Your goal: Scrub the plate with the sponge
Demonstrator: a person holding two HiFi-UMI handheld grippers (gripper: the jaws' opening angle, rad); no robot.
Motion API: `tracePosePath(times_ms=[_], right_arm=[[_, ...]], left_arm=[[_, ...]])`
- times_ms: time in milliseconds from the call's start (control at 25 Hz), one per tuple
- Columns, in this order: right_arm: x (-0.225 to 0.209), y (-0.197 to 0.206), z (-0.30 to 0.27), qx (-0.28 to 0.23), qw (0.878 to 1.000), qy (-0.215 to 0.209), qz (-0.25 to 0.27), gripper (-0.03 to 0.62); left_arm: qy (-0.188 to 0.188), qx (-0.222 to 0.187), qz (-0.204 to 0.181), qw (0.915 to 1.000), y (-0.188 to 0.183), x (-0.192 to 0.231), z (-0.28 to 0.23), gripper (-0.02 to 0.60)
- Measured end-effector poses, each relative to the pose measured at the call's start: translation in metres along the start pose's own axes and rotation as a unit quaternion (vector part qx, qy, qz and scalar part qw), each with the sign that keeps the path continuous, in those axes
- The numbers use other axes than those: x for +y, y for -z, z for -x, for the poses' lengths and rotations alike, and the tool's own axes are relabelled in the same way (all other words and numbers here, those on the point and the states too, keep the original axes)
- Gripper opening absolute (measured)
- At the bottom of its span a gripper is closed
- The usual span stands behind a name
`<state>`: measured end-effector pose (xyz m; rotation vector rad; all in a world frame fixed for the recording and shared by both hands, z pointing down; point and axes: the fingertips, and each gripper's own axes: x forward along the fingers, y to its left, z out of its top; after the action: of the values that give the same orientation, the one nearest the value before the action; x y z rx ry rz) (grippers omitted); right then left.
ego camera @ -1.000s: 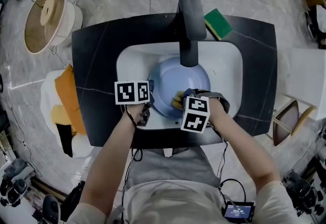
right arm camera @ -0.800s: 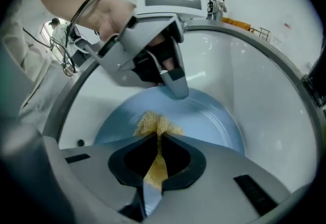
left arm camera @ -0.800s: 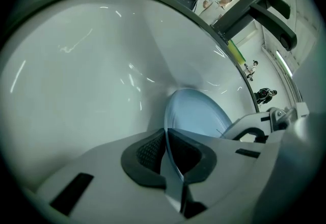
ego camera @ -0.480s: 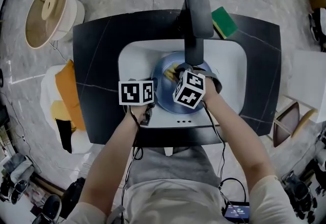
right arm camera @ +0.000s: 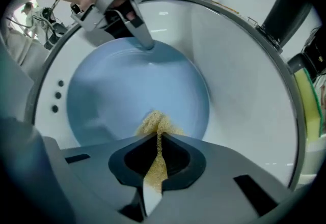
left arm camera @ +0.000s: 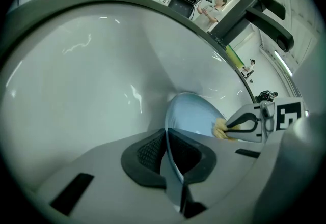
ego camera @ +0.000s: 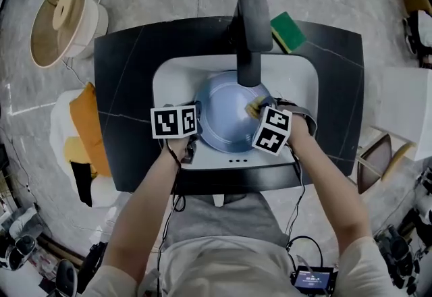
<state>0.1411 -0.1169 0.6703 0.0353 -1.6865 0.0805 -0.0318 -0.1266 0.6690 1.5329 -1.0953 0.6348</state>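
At the near edge of the sink, we hold the left gripper [left arm camera: 170, 159] closed tight on the rim of the blue plate [left arm camera: 192, 116], with the thin edge pinched between its pads. That grip is our anchor, so we judge it should stay firm while the other side works, or the plate may skid in the white basin [right arm camera: 244, 75]. Just beside it, the right gripper [right arm camera: 158, 152] has its jaws shut on the yellow sponge [right arm camera: 155, 125]. The sponge is squeezed flat, and only a soft tuft pokes past the tips onto the right part of the plate's face. To scrub well, we think only that tuft should press on the plate, never the hard jaw tips. We would tilt the gripper so the sponge leads and use short overlapping strokes from here toward the clamped side. Pressure should be moderate, since the sponge could slide out of so narrow a pinch. Farther on, the black faucet [ego camera: 250, 32] overhangs the plate's far part, so strokes there need a lower, flatter approach. Beyond it, a green sponge [ego camera: 288, 31] lies on the dark counter [ego camera: 128, 79], well apart and unneeded.
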Motion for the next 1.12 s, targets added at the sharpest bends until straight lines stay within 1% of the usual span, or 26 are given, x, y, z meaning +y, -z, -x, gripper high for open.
tracePosePath(times_ms=[160,280,360,400,480,600,640,760,840,920,1040,1120], right_arm=[[0.048,-0.013,0.018,-0.014,0.999,-0.045,0.005,0.048],[0.072,-0.028,0.032,-0.034,0.996,-0.084,-0.012,0.049],[0.082,-0.040,0.038,-0.050,0.993,-0.102,-0.023,0.049],[0.086,-0.045,0.042,-0.060,0.992,-0.108,-0.030,0.049],[0.087,-0.055,0.054,-0.087,0.989,-0.109,-0.053,0.049],[0.076,-0.073,0.086,-0.150,0.979,-0.094,-0.099,0.049],[0.069,-0.079,0.099,-0.172,0.975,-0.084,-0.112,0.049],[0.058,-0.090,0.138,-0.224,0.963,-0.054,-0.140,0.048],[0.056,-0.094,0.165,-0.256,0.952,-0.039,-0.162,0.049],[0.048,-0.100,0.192,-0.290,0.940,-0.019,-0.181,0.048],[0.038,-0.104,0.230,-0.333,0.922,0.024,-0.194,0.049],[0.036,-0.107,0.256,-0.362,0.908,0.047,-0.206,0.048]], left_arm=[[0.001,-0.001,-0.008,1.0000,0.004,-0.004,0.005,0.029],[0.007,-0.008,-0.017,0.9998,0.005,-0.011,0.011,0.031],[0.007,-0.004,-0.023,0.9997,0.008,-0.013,0.015,0.035],[0.005,-0.002,-0.025,0.9997,0.011,-0.013,0.018,0.046],[-0.007,-0.010,-0.026,0.9996,0.010,-0.013,0.027,0.097],[-0.036,-0.038,-0.031,0.9981,-0.001,-0.009,0.045,0.097],[-0.039,-0.047,-0.034,0.9976,-0.006,-0.009,0.051,0.097],[-0.023,-0.076,-0.033,0.9963,-0.015,-0.020,0.073,0.095],[-0.011,-0.102,-0.038,0.9940,-0.022,-0.032,0.095,0.090],[0.001,-0.143,-0.047,0.9886,-0.038,-0.046,0.121,0.070],[0.019,-0.202,-0.062,0.9771,-0.060,-0.071,0.165,0.064],[0.025,-0.234,-0.077,0.9688,-0.071,-0.085,0.194,0.062]])
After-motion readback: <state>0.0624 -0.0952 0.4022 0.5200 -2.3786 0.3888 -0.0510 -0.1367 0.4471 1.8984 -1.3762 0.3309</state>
